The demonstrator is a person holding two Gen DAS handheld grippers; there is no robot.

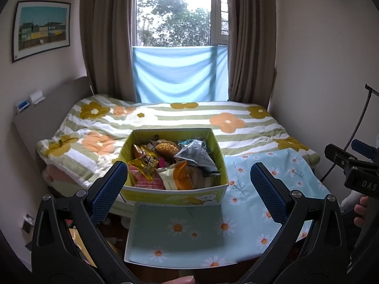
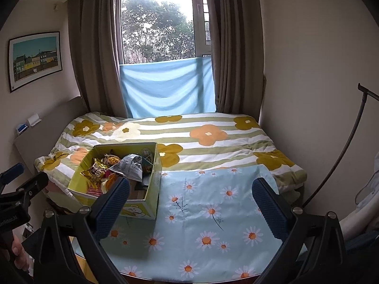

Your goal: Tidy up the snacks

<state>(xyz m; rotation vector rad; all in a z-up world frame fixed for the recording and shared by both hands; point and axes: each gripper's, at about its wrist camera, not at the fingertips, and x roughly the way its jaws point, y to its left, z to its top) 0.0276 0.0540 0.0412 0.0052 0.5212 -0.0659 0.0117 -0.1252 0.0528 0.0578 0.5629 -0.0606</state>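
Fingers of the left gripper [image 1: 189, 187], padded in ribbed blue rubber, stand spread wide and hold nothing; in the left wrist view the open yellow-green cardboard box [image 1: 174, 195] heaped with loose snack packets sits between and just beyond them, its near wall almost level with the tips and its left corner hidden behind the left finger. It rests on a daisy-printed pale blue cloth [image 1: 279, 177] spread over the desk, with the flower-striped bed quilt [image 1: 213, 111] behind. The packets look light, soft and crinkly, and their foil is likely slippery: the glossy yellow foil packet [image 1: 145, 163] and the crumpled grey-white wrapper [image 1: 195, 153] lying on top should be pinched by a sealed edge or a fold, not squeezed across the puffed middle, where the contents might crush. In the right wrist view the right gripper [image 2: 190, 203] is likewise released and empty, its fingers framing bare cloth; the box lies off to the left of them, beyond and partly behind the left finger, well apart from the right one. By my judgement the cardboard is thin, so its walls would flex if gripped hard.
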